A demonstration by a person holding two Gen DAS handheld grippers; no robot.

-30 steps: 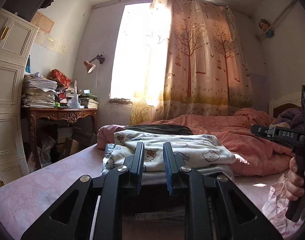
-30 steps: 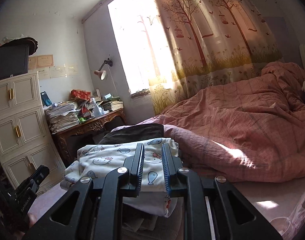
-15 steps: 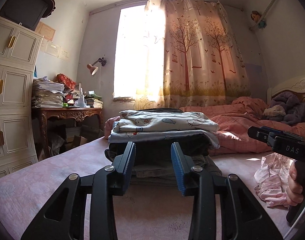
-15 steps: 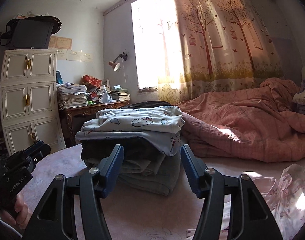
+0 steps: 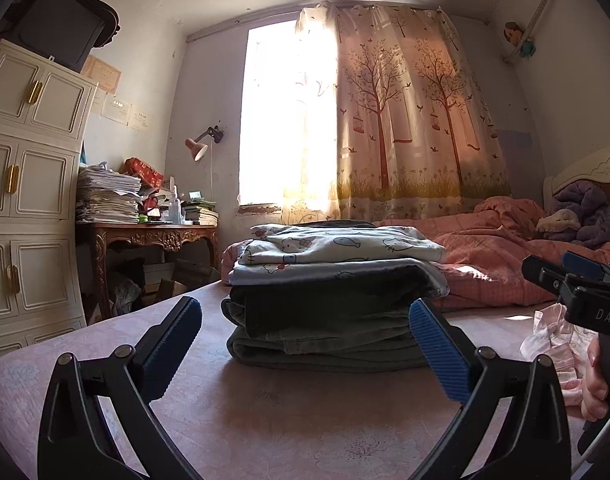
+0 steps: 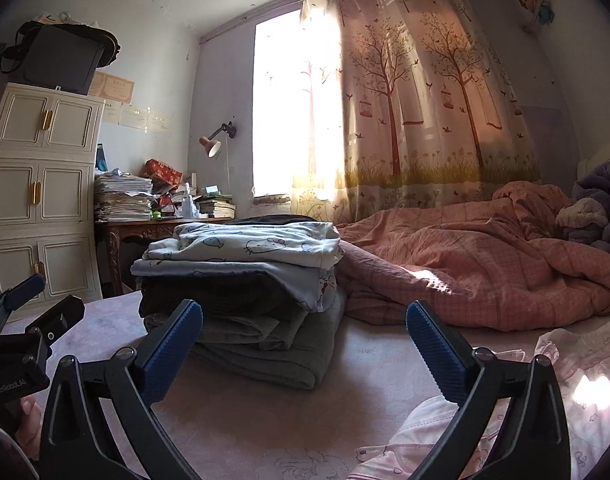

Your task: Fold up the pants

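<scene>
Left wrist view: stack of folded clothes [image 5: 329,300] sits on the pink bed [image 5: 265,420], just beyond the left gripper [image 5: 305,344]. Its jaws are opening wide, nothing between them. Right gripper [image 6: 303,344] likewise opening, empty, stack to its far left. Pink garment [image 6: 577,380] lies near right.

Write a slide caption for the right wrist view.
Right claw, jaws opening and empty, faces a stack of folded clothes on the bed.
</scene>
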